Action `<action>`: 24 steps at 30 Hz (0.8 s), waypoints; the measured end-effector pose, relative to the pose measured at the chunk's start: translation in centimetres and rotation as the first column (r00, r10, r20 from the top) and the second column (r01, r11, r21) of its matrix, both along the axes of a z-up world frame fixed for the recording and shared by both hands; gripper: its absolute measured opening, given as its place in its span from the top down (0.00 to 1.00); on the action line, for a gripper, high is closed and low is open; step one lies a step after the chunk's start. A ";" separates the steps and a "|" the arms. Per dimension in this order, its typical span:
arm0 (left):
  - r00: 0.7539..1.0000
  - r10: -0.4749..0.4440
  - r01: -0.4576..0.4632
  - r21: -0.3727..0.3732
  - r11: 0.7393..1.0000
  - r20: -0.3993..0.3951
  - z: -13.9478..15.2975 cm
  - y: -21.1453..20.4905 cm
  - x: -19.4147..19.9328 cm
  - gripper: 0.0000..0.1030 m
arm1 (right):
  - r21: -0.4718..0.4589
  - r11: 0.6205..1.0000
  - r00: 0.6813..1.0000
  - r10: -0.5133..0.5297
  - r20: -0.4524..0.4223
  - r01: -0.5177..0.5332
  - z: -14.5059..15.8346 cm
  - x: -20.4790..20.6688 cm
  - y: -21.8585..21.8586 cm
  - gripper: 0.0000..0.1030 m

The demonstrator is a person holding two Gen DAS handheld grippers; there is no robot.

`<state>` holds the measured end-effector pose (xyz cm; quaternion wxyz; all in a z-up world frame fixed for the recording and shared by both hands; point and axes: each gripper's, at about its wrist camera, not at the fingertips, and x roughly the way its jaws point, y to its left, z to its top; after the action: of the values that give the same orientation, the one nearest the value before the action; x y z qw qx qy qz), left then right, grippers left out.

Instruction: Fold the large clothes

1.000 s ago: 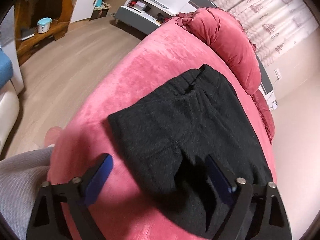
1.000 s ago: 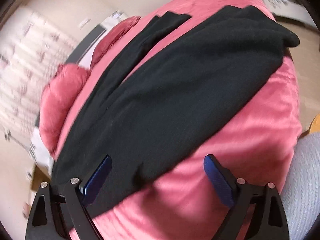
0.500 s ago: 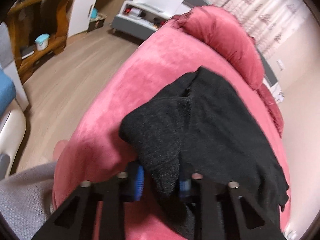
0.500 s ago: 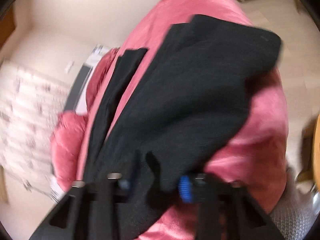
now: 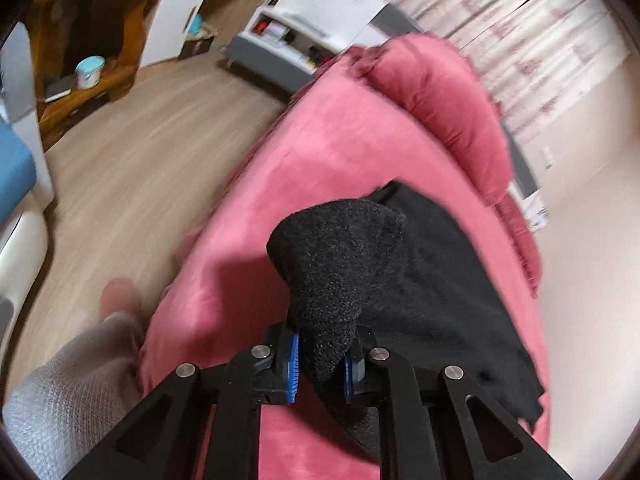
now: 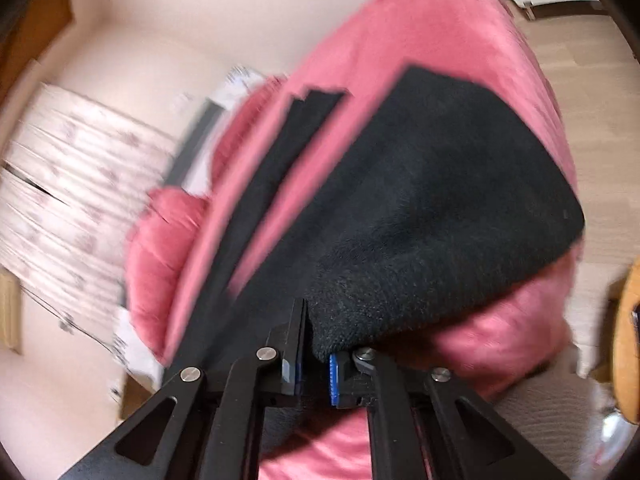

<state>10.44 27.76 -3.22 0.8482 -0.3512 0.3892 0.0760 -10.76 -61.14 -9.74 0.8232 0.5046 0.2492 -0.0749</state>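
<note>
A pink velvety bed holds a black knit garment, soft, limp and fairly thick, best gripped at its near edge. The left gripper and right gripper each pinch a bunched corner. 1 second earlier, both stood wide apart above flat fabric.

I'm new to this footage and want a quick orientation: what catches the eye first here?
The black garment spread over the pink bed cover dominates both views. The left gripper is shut on a bunched fold of it, low in the left wrist view; the right gripper pinches another edge. Beyond lie a pink pillow and a patterned curtain.
</note>
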 end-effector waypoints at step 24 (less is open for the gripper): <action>0.964 -0.266 0.219 0.492 0.842 0.026 2.4 -14.5 0.9 0.37 | -0.356 0.933 0.951 -0.157 -0.265 0.055 3.1 5.3 -10.4 0.41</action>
<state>11.31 13.24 -0.83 0.9288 -0.0783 0.3591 0.0467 -5.51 -71.53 -6.66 0.8480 0.3493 0.3220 -0.2351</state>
